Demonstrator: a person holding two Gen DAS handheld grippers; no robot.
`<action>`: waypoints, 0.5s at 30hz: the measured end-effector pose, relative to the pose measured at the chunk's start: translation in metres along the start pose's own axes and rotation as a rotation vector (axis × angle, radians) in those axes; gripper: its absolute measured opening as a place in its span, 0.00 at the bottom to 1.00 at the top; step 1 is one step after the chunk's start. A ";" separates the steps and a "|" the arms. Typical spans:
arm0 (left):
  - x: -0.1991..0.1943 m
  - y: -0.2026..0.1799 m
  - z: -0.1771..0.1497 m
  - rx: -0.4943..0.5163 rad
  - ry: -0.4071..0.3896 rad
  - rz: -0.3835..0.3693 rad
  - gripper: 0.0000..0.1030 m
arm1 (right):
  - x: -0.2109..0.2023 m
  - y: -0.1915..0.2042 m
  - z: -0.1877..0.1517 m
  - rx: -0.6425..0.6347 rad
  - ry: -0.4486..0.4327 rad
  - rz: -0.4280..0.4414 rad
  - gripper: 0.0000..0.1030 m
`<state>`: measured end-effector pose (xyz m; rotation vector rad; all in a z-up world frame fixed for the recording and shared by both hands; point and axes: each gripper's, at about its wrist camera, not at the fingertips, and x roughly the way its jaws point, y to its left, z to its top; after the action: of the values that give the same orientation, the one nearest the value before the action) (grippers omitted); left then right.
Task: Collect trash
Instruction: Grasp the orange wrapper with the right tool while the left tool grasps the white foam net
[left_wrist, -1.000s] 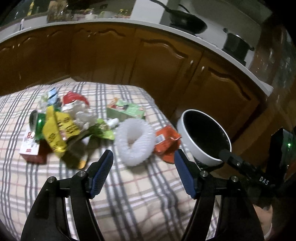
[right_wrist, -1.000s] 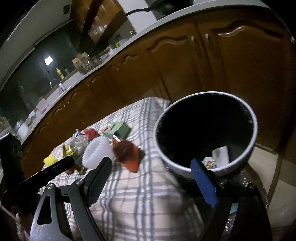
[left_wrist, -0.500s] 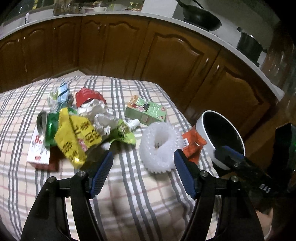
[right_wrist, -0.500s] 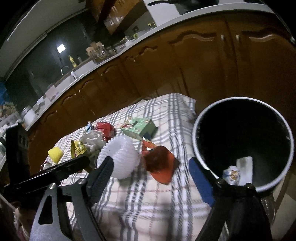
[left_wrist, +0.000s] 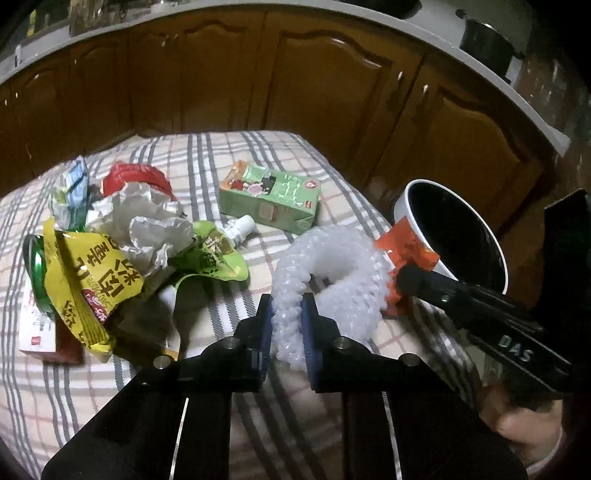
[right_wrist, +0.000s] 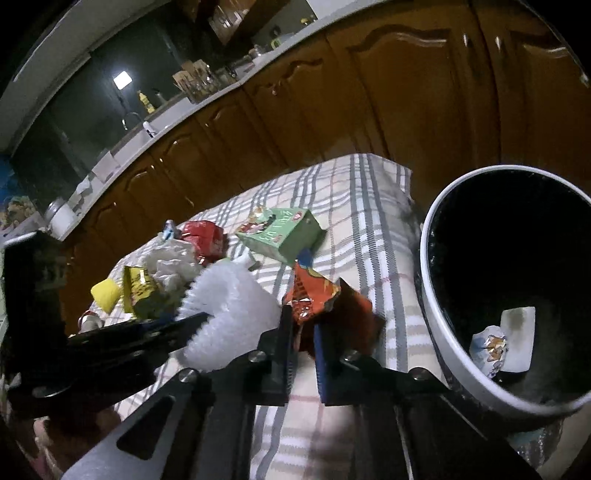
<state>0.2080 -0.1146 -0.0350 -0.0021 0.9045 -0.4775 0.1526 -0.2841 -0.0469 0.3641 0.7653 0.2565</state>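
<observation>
While the trash lies spread on the plaid cloth, we clamp our left gripper on the white foam net, its blue pads pressed into the near loop of the mesh. Our right gripper is closed on the orange wrapper, which stands up crumpled between its pads, just beside the net and close to the bin. In the left wrist view that gripper's dark fingers reach across from the right and meet the wrapper at the bin's near rim.

We see the bin standing off the cloth's right edge, white-rimmed and dark inside, with a white scrap and a small printed wrapper at its bottom.

Behind the net lies a green carton, flat on the cloth. Left of it a pile sits together: crumpled white paper, a red wrapper behind it, a green pouch with a white spout, a yellow packet with printed characters, and a small foil packet at the far left. Under the yellow packet a white and red box shows at the cloth's left edge.

Brown cabinets run behind the cloth under a pale counter.
</observation>
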 end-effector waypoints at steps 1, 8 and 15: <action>-0.003 -0.001 0.000 0.000 -0.008 -0.006 0.12 | -0.004 0.000 0.000 0.000 -0.006 0.003 0.06; -0.023 -0.009 0.002 -0.002 -0.042 -0.045 0.12 | -0.039 -0.002 0.001 0.001 -0.066 0.002 0.06; -0.031 -0.027 0.006 0.013 -0.060 -0.077 0.12 | -0.071 -0.018 -0.001 0.023 -0.114 -0.038 0.06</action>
<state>0.1858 -0.1280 -0.0026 -0.0392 0.8445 -0.5520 0.1046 -0.3249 -0.0105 0.3825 0.6622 0.1896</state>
